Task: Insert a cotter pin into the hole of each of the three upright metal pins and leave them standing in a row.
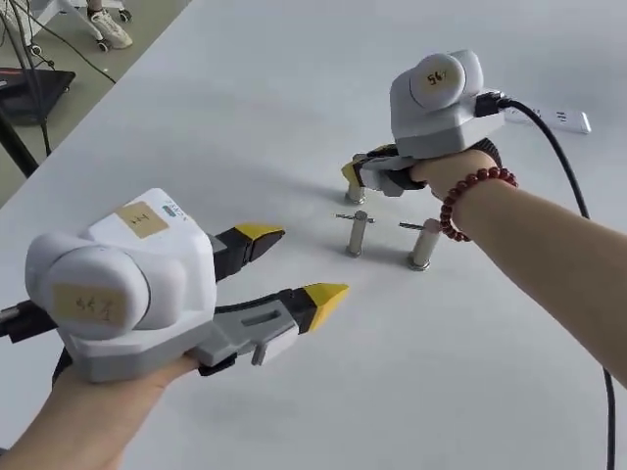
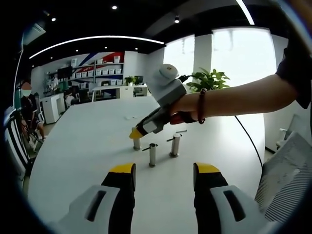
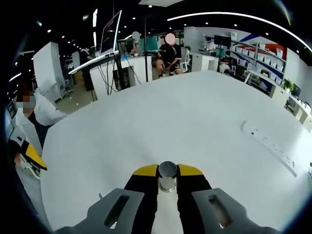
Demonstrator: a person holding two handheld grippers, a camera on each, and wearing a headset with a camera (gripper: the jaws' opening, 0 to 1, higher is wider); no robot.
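The left gripper and right gripper are white with yellow-tipped black jaws. The right has a black cable and a red bead bracelet.

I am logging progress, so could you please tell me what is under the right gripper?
An upright metal pin on the white table, clamped between the right gripper's yellow tips. The jaws cover its hole, so any cotter pin there cannot be seen.

White worktable, one white power strip on it (near the far edge), potted plant and shelving beyond.
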